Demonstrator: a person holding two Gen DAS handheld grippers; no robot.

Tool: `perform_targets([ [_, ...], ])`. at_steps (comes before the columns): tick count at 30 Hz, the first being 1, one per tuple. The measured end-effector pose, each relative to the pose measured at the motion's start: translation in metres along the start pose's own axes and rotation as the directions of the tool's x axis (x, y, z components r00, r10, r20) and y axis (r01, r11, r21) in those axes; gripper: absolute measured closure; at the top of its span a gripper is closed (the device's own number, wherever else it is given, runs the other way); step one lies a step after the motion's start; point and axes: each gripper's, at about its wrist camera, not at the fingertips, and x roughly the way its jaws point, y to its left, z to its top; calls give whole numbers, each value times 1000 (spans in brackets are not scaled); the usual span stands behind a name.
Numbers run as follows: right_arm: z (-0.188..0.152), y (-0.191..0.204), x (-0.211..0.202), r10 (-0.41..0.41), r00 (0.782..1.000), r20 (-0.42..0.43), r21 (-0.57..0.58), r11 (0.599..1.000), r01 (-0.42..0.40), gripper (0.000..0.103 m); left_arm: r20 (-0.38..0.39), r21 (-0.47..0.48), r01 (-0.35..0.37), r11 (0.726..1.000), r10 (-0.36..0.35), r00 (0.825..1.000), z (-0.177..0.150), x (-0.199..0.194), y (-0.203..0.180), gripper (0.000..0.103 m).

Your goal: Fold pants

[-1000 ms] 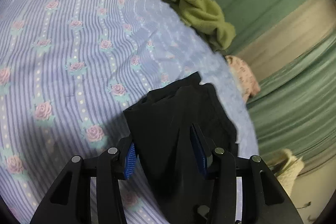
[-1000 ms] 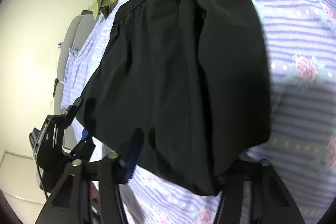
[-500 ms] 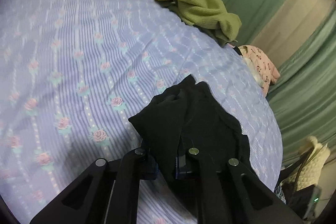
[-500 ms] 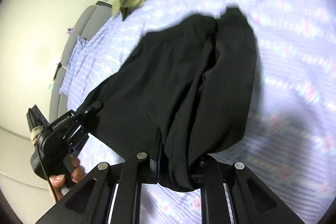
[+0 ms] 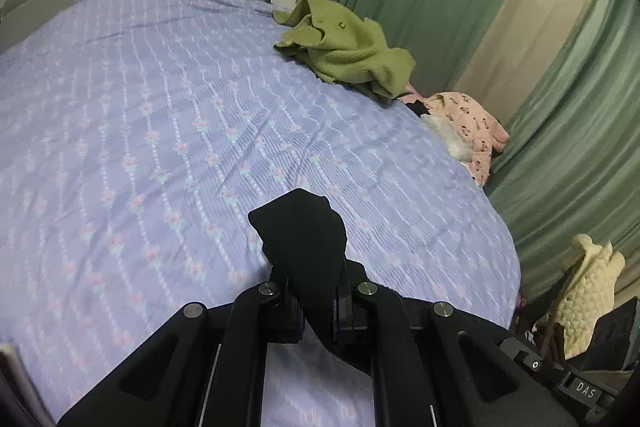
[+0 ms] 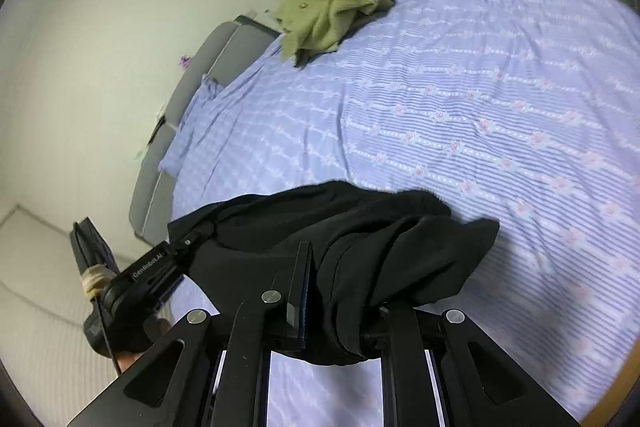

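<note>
Left gripper [image 5: 316, 311] clamped on a black pants [image 5: 304, 239] corner above the bed [image 5: 160, 107], right gripper [image 6: 340, 311] pinching bunched pants, its view alone showing the left gripper at 8 o'clock, cream cushion [image 5: 588, 287] at 4 o'clock only in the left view.

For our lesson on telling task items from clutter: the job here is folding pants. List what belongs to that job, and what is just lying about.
Job:
- black pants
- left gripper, shut on the pants
- right gripper, shut on the pants
- bed, the work surface

Lying about:
- green sweater
- pink garment
- cream bag
</note>
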Motion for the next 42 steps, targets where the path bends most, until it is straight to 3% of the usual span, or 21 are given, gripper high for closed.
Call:
perform_targets([
  [6, -36, 19, -67, 1, 1000, -12, -98, 995, -2, 89, 35, 43, -21, 999, 20, 999, -40, -82, -23, 93],
  [13, -86, 44, -147, 3, 999, 38, -222, 975, 6, 89, 129, 121, -18, 992, 3, 992, -89, -181, -50, 93],
  [21, -159, 72, -224, 43, 996, 84, -304, 953, -15, 89, 181, 124, 3, 992, -26, 983, -143, -271, -43, 93],
  [31, -252, 109, -258, 99, 995, 22, -351, 933, -85, 89, 155, 55, -32, 998, 23, 988, -204, -367, 18, 93],
  [42, -324, 189, -229, 196, 977, -87, -411, 886, -215, 89, 188, 11, -127, 992, 123, 975, -211, -458, 121, 93],
])
